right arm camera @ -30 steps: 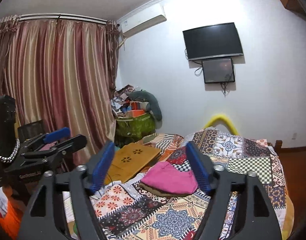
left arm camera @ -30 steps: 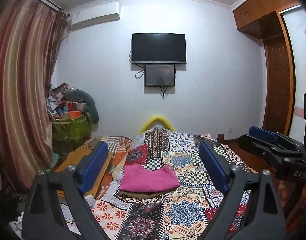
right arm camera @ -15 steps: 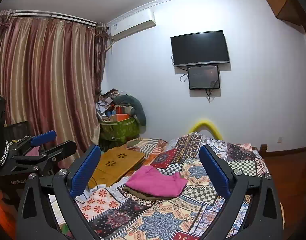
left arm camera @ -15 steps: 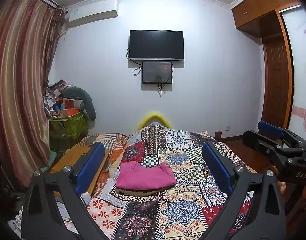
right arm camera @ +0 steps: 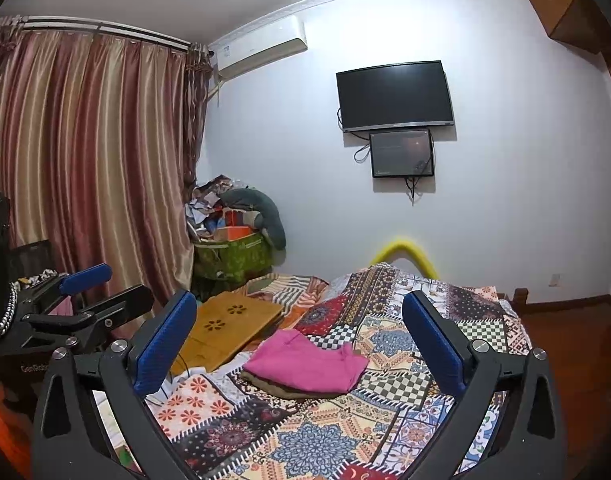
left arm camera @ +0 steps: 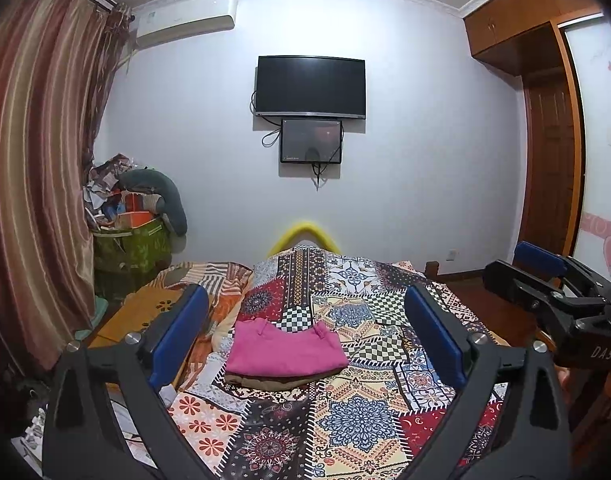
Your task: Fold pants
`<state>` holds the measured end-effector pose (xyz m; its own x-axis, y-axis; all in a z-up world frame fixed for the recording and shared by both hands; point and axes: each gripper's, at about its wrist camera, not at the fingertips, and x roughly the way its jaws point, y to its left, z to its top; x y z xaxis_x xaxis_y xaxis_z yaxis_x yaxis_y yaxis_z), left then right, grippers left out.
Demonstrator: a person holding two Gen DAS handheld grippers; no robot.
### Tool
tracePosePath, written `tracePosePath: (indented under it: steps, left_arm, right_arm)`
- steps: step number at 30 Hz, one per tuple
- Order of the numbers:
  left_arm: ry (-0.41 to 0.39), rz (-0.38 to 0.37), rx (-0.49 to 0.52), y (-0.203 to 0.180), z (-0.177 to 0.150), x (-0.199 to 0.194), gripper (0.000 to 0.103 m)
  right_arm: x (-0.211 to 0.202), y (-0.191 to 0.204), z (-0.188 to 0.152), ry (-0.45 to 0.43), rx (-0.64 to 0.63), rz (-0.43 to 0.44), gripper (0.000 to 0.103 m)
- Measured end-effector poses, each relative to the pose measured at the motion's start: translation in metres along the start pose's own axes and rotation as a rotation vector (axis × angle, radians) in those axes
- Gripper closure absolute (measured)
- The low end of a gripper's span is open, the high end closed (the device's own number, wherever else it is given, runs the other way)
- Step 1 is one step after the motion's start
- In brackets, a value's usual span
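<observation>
Folded pink pants [left arm camera: 283, 346] [right arm camera: 305, 360] lie on top of a folded brown garment [left arm camera: 273, 382] [right arm camera: 281, 388] in the middle of a patchwork bedspread [left arm camera: 365, 412]. My left gripper [left arm camera: 305, 300] is open and held short of the stack, level with the bed, nothing between its blue pads. My right gripper [right arm camera: 298, 302] is also wide open and empty, looking at the stack from the right. Each gripper shows in the other's view: the right gripper [left arm camera: 541, 276] at the right edge, the left gripper [right arm camera: 89, 288] at the left edge.
A wooden lap desk [right arm camera: 229, 328] lies on the bed's left side next to the stack. A green bin heaped with clutter [left arm camera: 129, 240] stands in the corner by striped curtains [right arm camera: 85, 160]. A wooden wardrobe and door [left arm camera: 553, 160] stand at the right.
The right gripper's jaws have spread wider apart. Both views have shifted a little, while the pink pants and the brown garment lie as before.
</observation>
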<state>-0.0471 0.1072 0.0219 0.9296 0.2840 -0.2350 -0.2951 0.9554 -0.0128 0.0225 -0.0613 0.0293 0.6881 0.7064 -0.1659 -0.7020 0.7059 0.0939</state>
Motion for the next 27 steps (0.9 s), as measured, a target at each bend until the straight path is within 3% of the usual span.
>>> tracePosePath:
  steps: [27]
  left_arm:
    - [0.009,-0.034,-0.025,0.0044,-0.0027,0.0012,0.003]
  right_arm:
    - [-0.0013,0.0008,0.0005,0.009,0.0,-0.001,0.001]
